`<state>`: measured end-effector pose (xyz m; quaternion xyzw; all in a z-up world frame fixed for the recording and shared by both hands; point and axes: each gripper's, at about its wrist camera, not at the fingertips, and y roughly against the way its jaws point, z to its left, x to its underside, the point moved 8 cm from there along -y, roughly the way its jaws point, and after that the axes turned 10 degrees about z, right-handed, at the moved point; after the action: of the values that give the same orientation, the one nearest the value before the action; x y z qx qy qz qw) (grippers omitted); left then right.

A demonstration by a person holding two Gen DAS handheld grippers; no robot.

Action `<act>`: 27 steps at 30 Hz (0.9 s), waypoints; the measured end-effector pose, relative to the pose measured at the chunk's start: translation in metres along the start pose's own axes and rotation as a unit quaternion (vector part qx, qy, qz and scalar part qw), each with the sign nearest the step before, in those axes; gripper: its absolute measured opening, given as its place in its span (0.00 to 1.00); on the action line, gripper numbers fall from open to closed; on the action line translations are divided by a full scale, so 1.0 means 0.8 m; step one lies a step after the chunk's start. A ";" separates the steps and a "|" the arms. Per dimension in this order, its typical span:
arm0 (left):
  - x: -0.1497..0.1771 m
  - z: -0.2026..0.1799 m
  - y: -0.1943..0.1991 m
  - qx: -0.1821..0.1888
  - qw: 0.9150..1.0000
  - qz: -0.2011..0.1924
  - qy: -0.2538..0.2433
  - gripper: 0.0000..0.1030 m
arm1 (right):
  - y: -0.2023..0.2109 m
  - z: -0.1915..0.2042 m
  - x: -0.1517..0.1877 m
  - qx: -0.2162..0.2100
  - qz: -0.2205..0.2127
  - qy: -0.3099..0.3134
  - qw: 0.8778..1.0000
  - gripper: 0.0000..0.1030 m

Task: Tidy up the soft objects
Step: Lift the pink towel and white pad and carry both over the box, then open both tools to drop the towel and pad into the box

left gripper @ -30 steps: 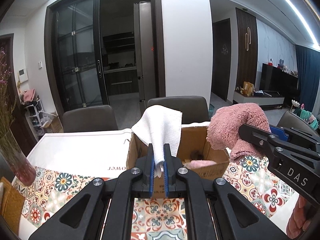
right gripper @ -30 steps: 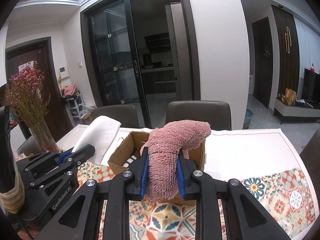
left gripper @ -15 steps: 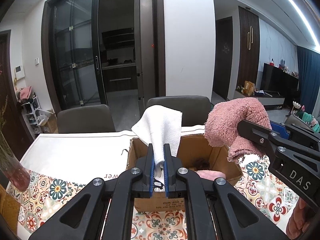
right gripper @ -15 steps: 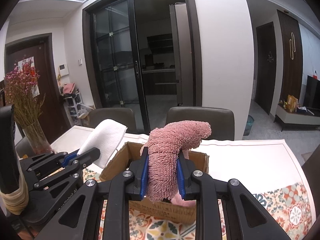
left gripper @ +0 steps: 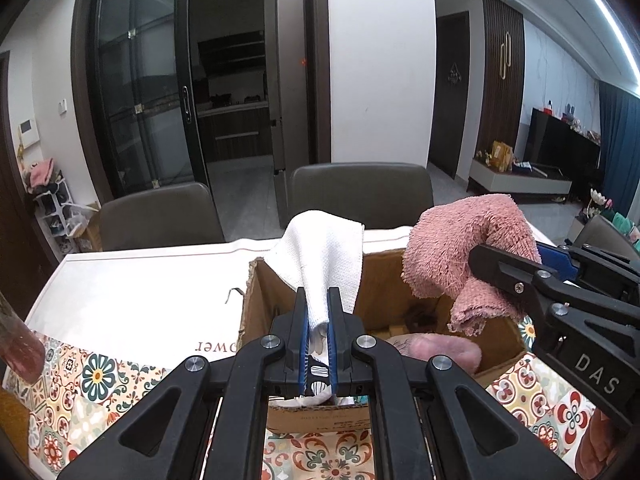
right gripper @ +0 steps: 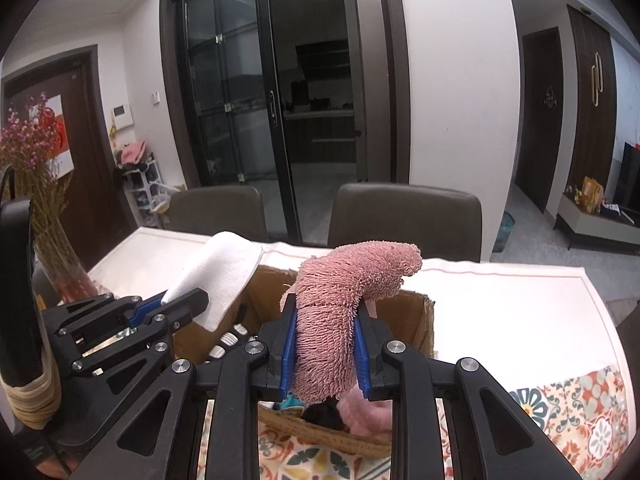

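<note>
My left gripper [left gripper: 318, 320] is shut on a white cloth [left gripper: 324, 256] and holds it over the open cardboard box [left gripper: 256, 304]. My right gripper [right gripper: 324, 344] is shut on a fuzzy pink cloth [right gripper: 340, 292] and holds it over the same box [right gripper: 416, 320]. The pink cloth [left gripper: 468, 248] also shows at the right of the left wrist view, and the white cloth [right gripper: 218, 276] at the left of the right wrist view. Inside the box lie a pink soft item [left gripper: 444, 352] and a dark item [left gripper: 420, 318].
The box stands on a table with a patterned cloth [left gripper: 96, 384] and a white runner [left gripper: 152, 280]. Two grey chairs [left gripper: 160, 216] stand behind the table. A vase of dried flowers [right gripper: 56, 256] stands at the table's left.
Both grippers have moved forward and are now over the box, each still holding its cloth. The box looks nearer and larger in both views.
</note>
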<state>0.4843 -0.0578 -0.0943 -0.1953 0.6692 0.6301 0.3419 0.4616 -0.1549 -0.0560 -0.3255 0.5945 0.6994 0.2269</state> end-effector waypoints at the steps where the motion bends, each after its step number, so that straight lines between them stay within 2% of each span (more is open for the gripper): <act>1: 0.000 0.002 -0.004 -0.001 1.000 0.002 -0.001 0.09 | -0.004 -0.001 0.001 0.000 0.004 0.000 1.000 0.25; 16: 0.017 -0.008 -0.066 -0.009 0.998 0.062 -0.014 0.10 | -0.083 -0.015 0.035 -0.006 0.094 -0.004 0.996 0.25; 19: 0.019 -0.008 -0.072 -0.012 0.998 0.066 -0.016 0.15 | -0.094 -0.018 0.037 -0.006 0.107 -0.005 0.994 0.26; 21: 0.019 -0.009 -0.073 -0.010 0.998 0.067 -0.016 0.23 | -0.097 -0.019 0.039 -0.010 0.113 -0.009 0.994 0.28; 23: 0.018 -0.007 -0.072 -0.010 0.998 0.064 -0.015 0.25 | -0.100 -0.021 0.039 -0.014 0.115 -0.013 0.993 0.38; 27: 0.016 -0.004 -0.065 -0.015 0.998 0.057 -0.013 0.29 | -0.091 -0.023 0.033 -0.004 0.103 -0.012 0.995 0.43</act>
<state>0.5106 -0.0653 -0.1403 -0.1538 0.6653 0.6610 0.3111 0.4982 -0.1610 -0.1269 -0.2548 0.6195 0.7251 0.1597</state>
